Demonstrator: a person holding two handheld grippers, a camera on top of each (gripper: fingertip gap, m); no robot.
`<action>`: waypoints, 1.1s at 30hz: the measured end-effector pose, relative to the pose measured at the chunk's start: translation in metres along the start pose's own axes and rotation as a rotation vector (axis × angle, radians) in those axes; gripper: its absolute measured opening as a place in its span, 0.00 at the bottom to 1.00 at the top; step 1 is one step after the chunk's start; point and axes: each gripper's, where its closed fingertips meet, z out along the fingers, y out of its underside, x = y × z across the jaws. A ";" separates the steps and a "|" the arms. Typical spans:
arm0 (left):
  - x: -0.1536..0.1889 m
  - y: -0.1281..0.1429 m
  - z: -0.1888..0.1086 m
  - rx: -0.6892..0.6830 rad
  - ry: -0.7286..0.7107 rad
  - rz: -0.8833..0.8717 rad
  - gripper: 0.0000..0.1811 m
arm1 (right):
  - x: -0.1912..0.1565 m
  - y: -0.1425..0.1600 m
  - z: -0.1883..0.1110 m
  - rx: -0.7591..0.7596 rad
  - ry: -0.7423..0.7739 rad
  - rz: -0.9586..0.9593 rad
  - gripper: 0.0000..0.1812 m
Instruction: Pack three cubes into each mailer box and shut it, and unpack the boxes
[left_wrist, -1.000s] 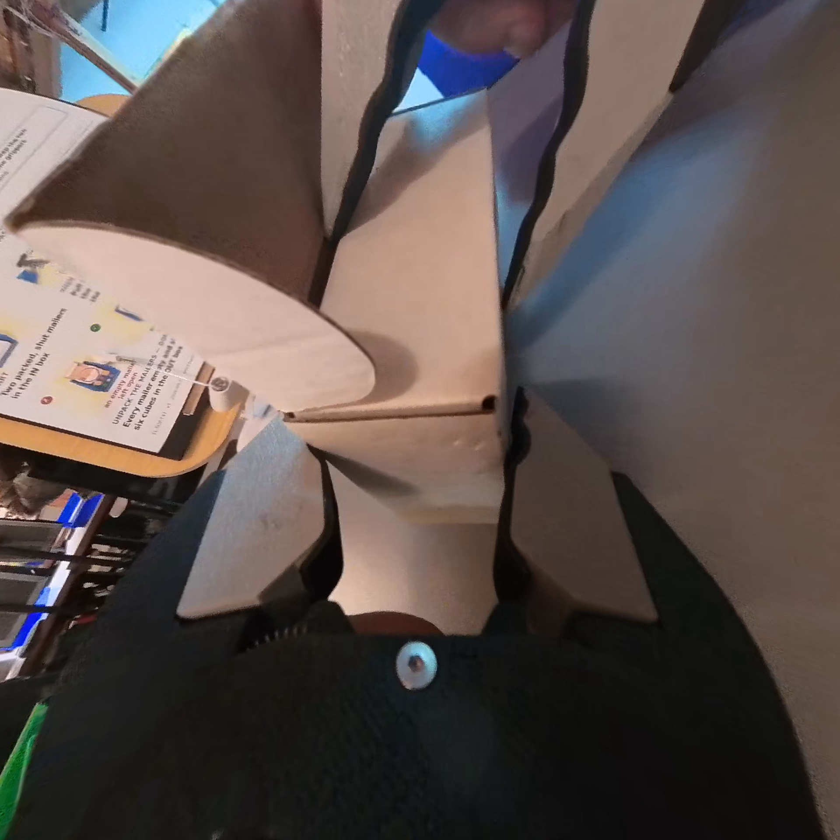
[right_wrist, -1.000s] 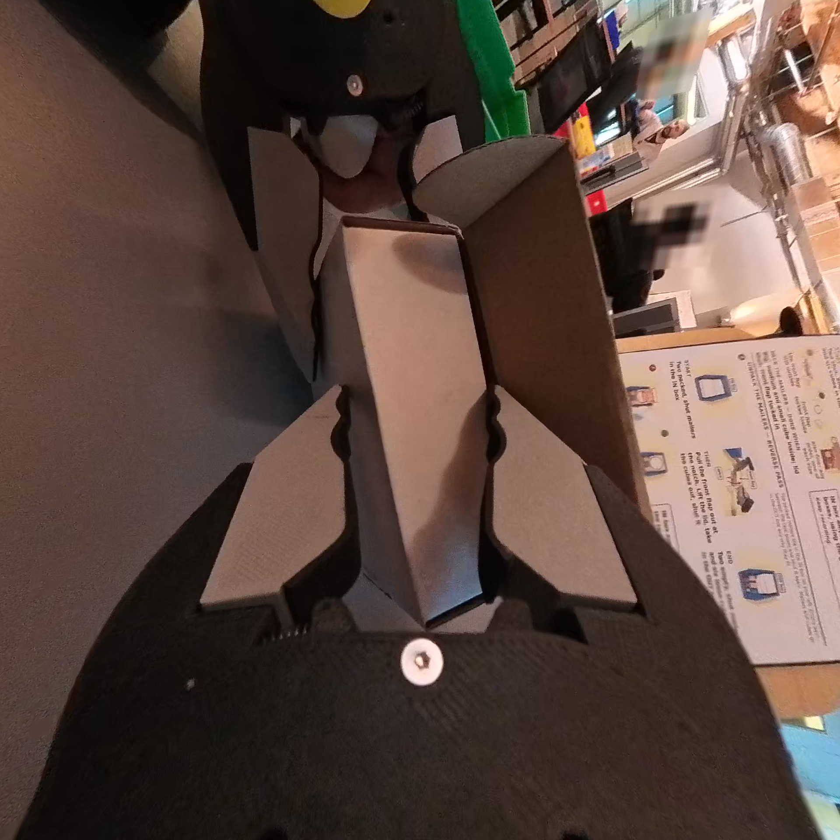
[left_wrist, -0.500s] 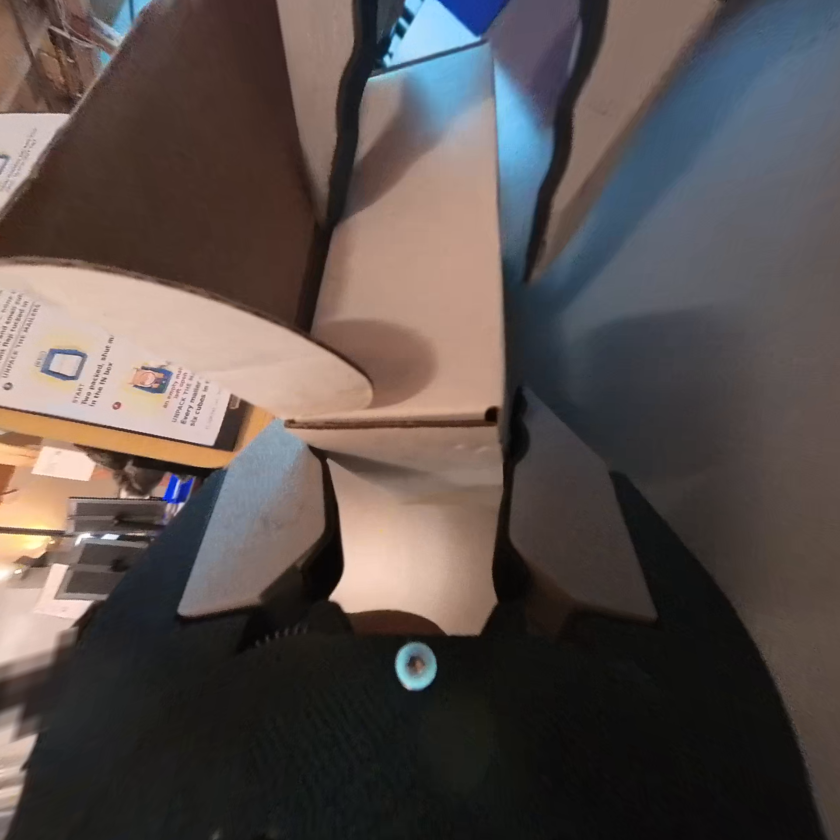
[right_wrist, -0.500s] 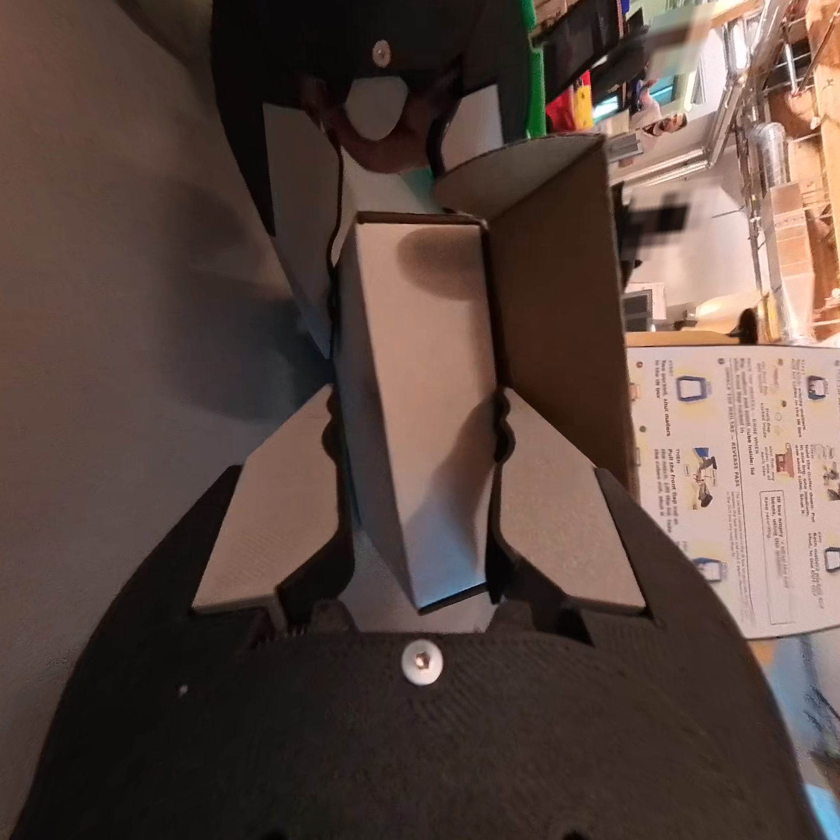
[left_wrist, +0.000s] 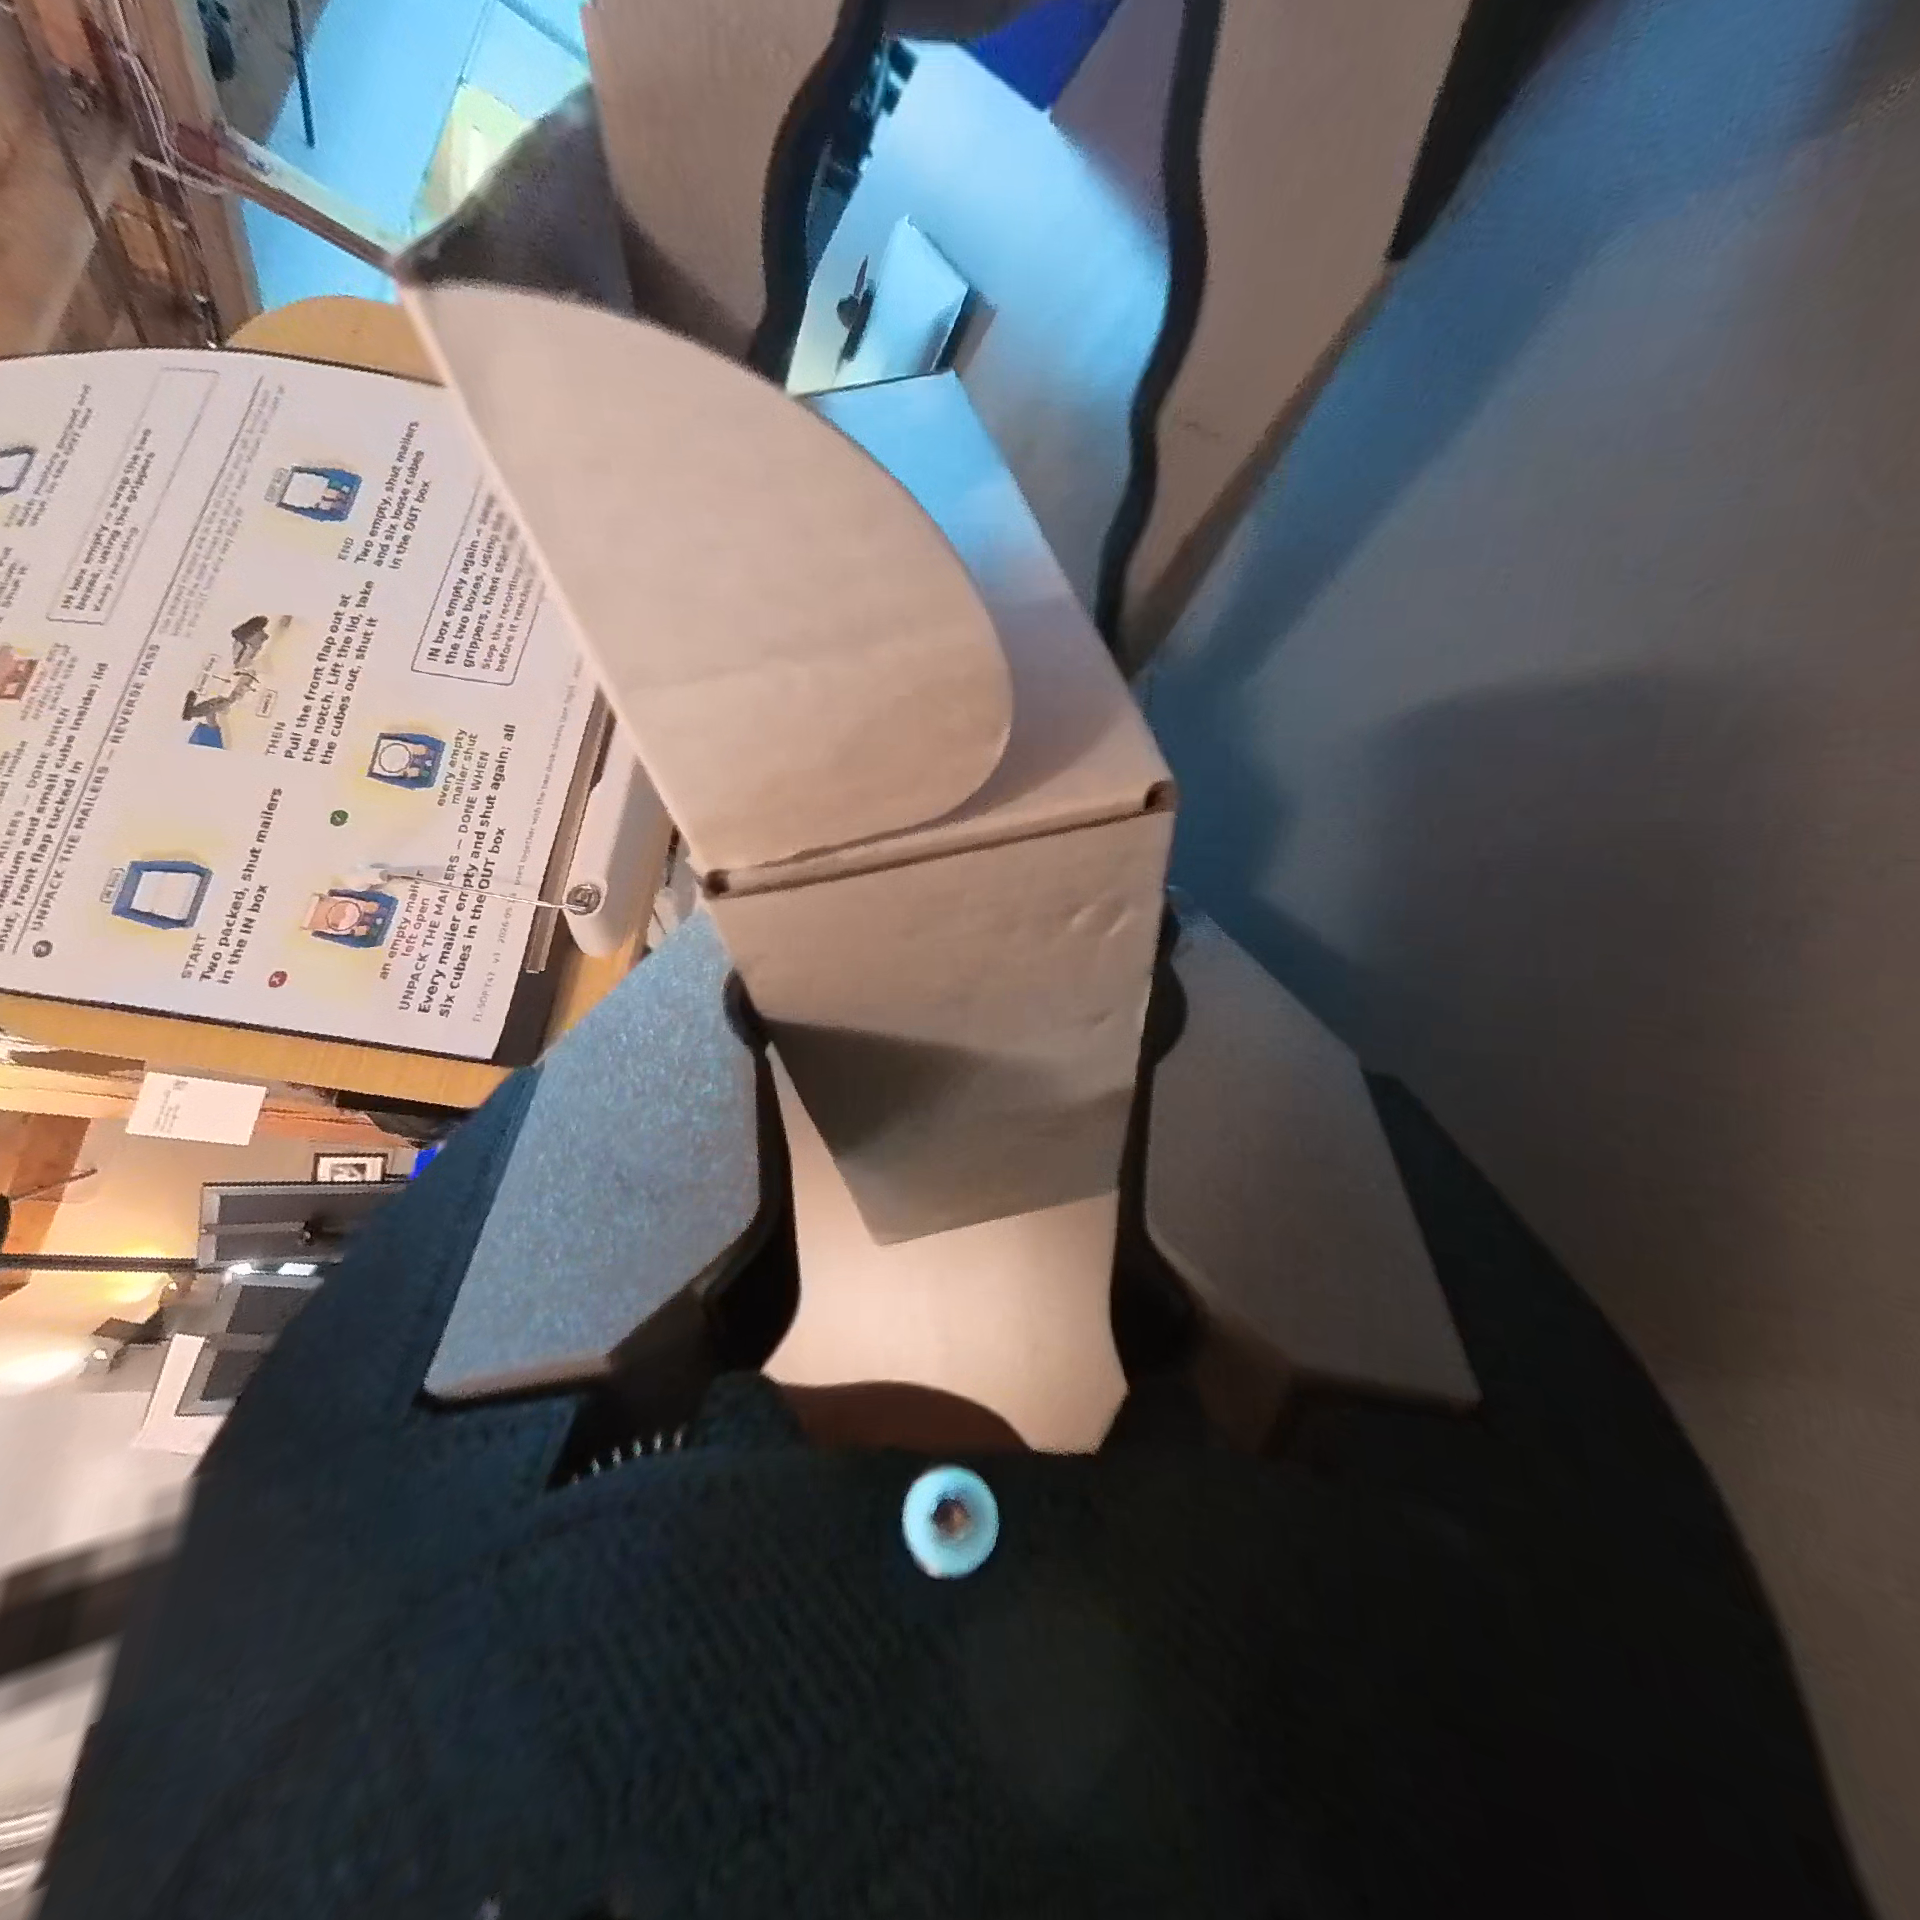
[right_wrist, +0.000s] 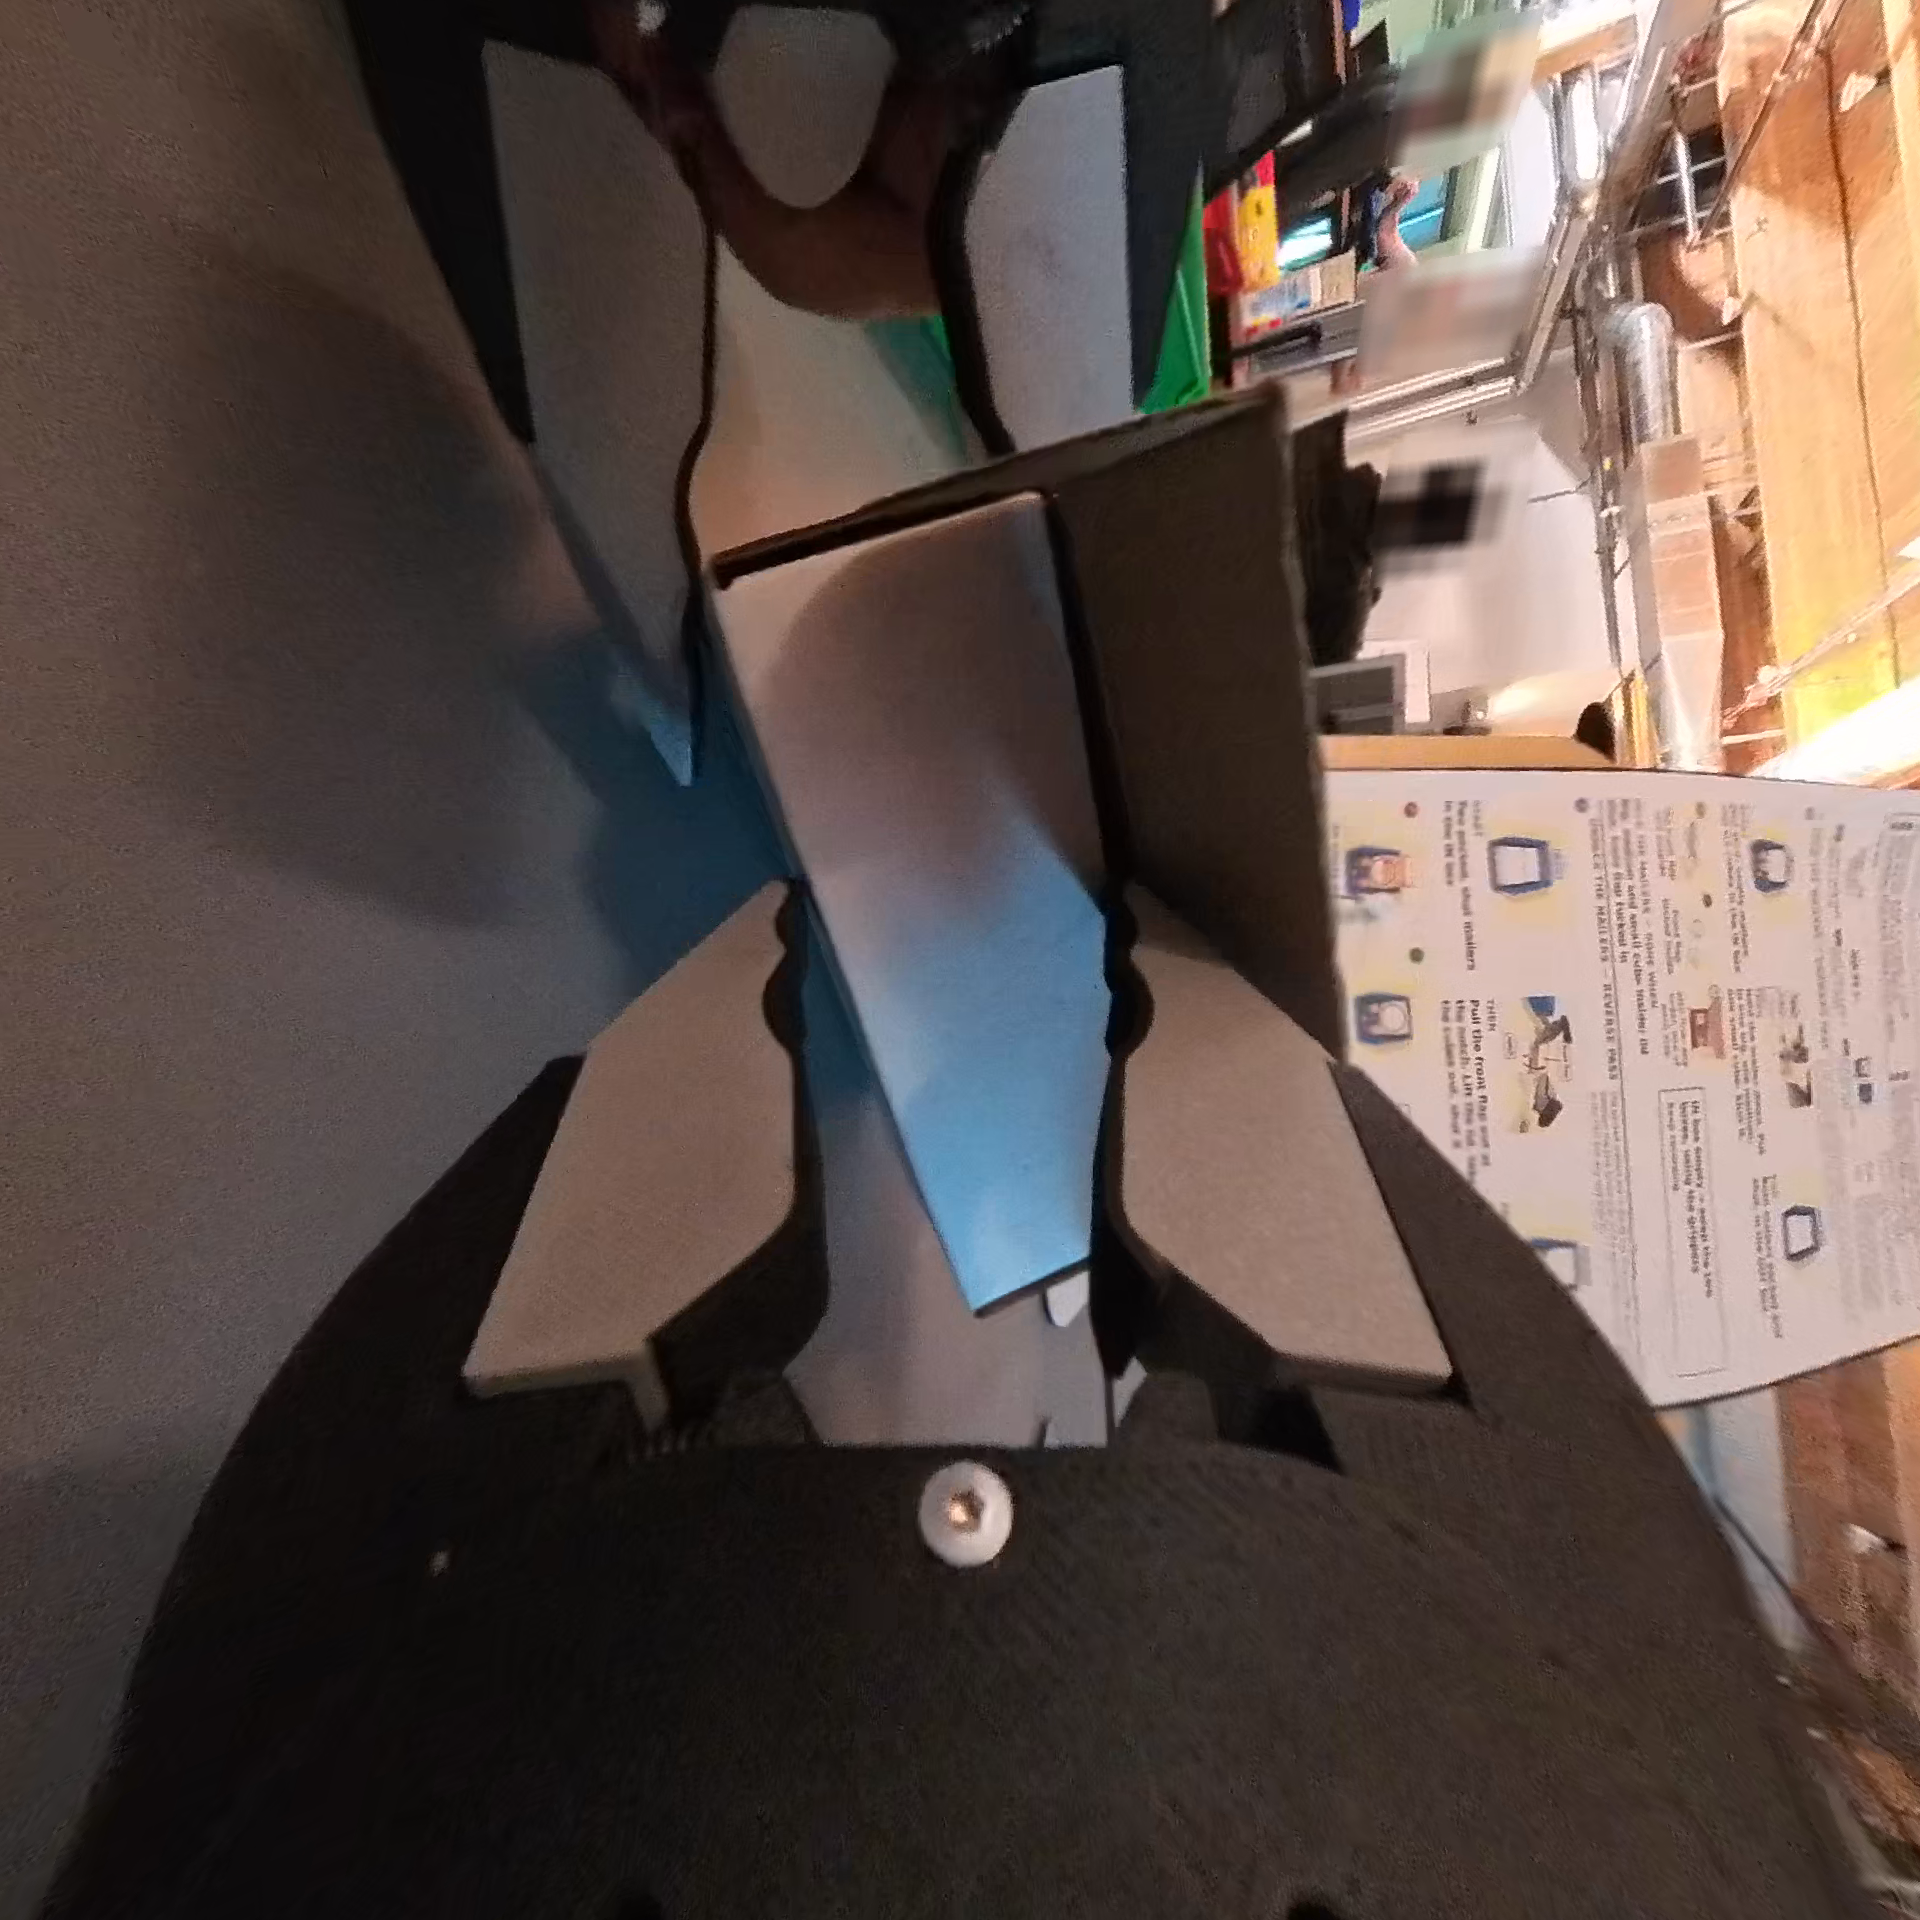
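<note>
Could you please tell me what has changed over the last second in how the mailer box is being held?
The mailer box has swung round between the two tongs: in the left wrist view its rounded flap tilts further left, and more of the instruction sheet shows. No grip changed: the left tongs and right tongs both stay clamped on opposite ends.

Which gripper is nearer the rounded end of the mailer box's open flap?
Left. The left gripper clamps the mailer box right behind the rounded end of the flap; the right gripper clamps the opposite end, farther from it.
</note>
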 end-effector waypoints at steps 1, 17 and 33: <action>0.001 0.000 0.000 -0.001 0.001 -0.017 0.40 | 0.001 0.000 -0.001 0.000 -0.009 0.014 0.30; -0.021 -0.073 -0.032 0.361 0.045 -0.369 0.23 | 0.001 0.000 0.001 -0.006 0.010 0.000 0.31; -0.068 -0.073 -0.058 0.560 0.105 -0.818 0.19 | -0.019 -0.034 -0.024 0.235 -0.205 0.164 0.16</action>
